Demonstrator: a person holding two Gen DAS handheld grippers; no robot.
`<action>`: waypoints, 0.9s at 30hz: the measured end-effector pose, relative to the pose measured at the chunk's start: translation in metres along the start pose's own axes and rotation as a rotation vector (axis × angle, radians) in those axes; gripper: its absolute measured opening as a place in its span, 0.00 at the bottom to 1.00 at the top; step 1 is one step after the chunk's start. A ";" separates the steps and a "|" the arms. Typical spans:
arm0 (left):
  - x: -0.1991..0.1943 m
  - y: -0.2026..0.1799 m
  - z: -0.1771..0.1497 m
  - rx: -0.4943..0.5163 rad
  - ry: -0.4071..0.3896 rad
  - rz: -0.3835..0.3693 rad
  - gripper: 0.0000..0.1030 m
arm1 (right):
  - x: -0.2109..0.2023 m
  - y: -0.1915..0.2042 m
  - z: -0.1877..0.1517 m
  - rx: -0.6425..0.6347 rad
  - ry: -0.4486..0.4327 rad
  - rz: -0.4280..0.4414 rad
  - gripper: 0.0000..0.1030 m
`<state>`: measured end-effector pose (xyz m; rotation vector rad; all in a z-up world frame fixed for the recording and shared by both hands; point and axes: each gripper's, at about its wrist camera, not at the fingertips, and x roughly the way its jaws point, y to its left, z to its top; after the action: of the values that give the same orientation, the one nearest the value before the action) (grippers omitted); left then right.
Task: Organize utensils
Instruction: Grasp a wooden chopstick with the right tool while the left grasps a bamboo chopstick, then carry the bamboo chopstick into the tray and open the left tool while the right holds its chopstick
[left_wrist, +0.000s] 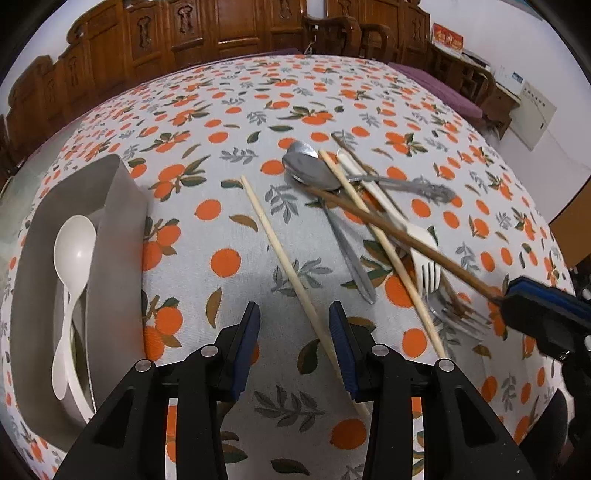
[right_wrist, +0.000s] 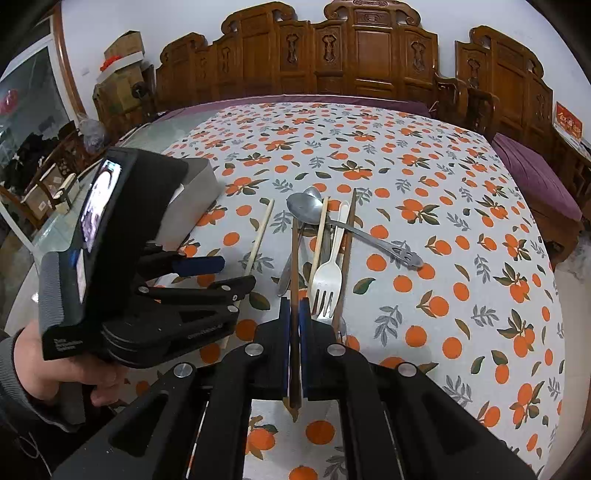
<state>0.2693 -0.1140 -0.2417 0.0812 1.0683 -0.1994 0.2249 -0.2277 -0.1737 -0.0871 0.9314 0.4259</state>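
A pile of utensils lies mid-table: a metal spoon (left_wrist: 308, 168), a white plastic fork (left_wrist: 424, 258), a metal fork (left_wrist: 456, 314), light chopsticks (left_wrist: 284, 269) and dark brown chopsticks. My right gripper (right_wrist: 294, 306) is shut on a dark brown chopstick (right_wrist: 294, 266), lifting its near end over the pile; it also shows in the left wrist view (left_wrist: 517, 295). My left gripper (left_wrist: 293, 314) is open and empty, with a light chopstick passing between its fingers on the cloth. A grey organizer tray (left_wrist: 122, 229) at the left holds white plastic spoons (left_wrist: 72, 254).
The table has an orange-print cloth (left_wrist: 229, 122). Carved wooden chairs (right_wrist: 354, 55) stand at the far edge, a purple cushion (right_wrist: 535, 177) at the right. My left hand and gripper body (right_wrist: 129, 280) fill the right wrist view's left side, partly hiding the tray (right_wrist: 195, 192).
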 end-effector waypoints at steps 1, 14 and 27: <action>-0.001 0.001 -0.002 0.004 -0.006 0.002 0.26 | 0.000 0.001 0.000 -0.002 -0.001 0.001 0.06; -0.031 0.023 -0.017 0.009 0.001 -0.011 0.04 | -0.007 0.012 0.003 -0.040 -0.015 -0.008 0.06; -0.096 0.048 -0.020 -0.005 -0.096 0.012 0.04 | -0.026 0.025 0.013 -0.070 -0.064 -0.001 0.06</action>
<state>0.2169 -0.0519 -0.1690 0.0735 0.9721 -0.1878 0.2112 -0.2102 -0.1427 -0.1374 0.8539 0.4584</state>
